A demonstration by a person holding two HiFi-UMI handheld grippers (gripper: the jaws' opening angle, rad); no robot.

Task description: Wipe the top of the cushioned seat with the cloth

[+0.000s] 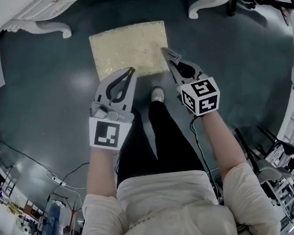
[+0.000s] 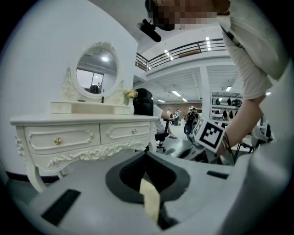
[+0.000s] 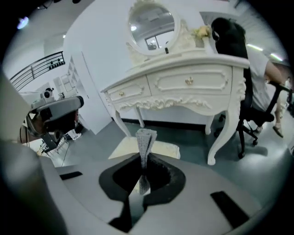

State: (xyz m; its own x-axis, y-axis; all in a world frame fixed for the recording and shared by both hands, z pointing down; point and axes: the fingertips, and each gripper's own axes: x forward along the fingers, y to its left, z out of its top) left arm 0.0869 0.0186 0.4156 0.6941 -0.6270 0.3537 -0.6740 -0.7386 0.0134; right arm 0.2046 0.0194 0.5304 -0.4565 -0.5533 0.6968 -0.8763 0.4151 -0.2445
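The cushioned seat [image 1: 129, 49] is a cream, patterned square on the dark floor in front of me; it also shows as a pale pad [image 3: 161, 148] in the right gripper view. My right gripper [image 1: 165, 51] hovers over the seat's right edge. It is shut on a grey knitted cloth [image 3: 146, 139], which sticks up as a narrow fold between the jaws [image 3: 143, 161]. My left gripper [image 1: 130, 71] hangs just short of the seat's near edge, shut with nothing in it [image 2: 146, 158]. A cream sliver shows through its jaw slot.
A white carved dressing table [image 2: 87, 133] with an oval mirror [image 3: 151, 20] stands just beyond the seat, its legs [image 1: 52, 28] either side. A person sits on a black office chair [image 3: 248, 105] at the right. My foot [image 1: 156, 94] is near the seat. Cables [image 1: 60, 181] run at the left.
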